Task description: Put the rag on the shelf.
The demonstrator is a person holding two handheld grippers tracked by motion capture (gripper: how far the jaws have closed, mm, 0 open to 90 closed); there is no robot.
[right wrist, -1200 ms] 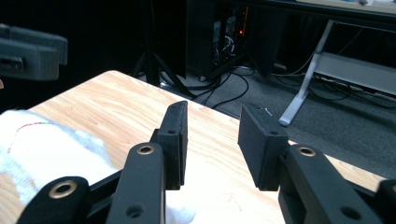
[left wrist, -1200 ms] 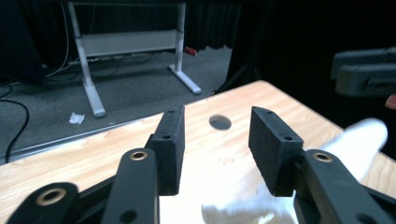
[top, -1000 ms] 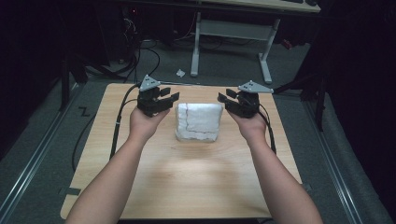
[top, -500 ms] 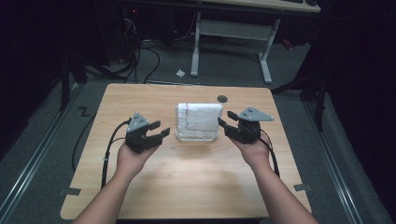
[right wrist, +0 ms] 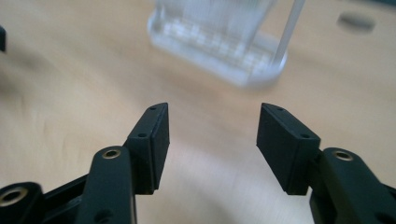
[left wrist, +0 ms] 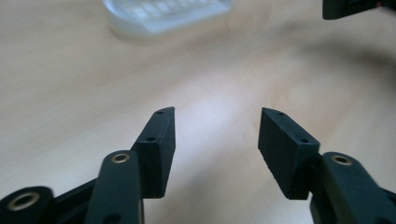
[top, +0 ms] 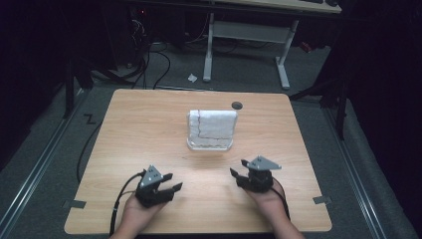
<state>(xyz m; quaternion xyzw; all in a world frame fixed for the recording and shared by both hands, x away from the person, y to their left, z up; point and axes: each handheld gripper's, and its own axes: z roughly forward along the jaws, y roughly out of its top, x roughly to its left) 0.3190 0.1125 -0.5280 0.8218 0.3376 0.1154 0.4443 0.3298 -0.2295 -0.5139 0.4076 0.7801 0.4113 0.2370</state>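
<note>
- Light wooden rectangular table, rounded corners, standing on a grey floor; the bare wood fills the background of both gripper views.
- Grey-white metal desk frame beyond the table's far edge, with dark cables on the floor to its left.
- Clear plastic container holding a white, towel-like folded cloth, upright near the table's centre, a little toward the far edge. A dark irregular line runs down the cloth's left part. In the left gripper view its base lies blurred at top; in the right gripper view it stands ahead, blurred too.
- Black two-jaw left gripper, in the person's left hand at the near left of the table, well apart from the container. Jaws spread wide with nothing between them; its own view shows only wood in the gap.
- Black two-jaw right gripper, grey plate on top, in the right hand at the near right. Jaws likewise wide and empty.
- Small dark round disc on the wood, just beyond the container's far right corner.
- Small white scrap on the floor past the table.
</note>
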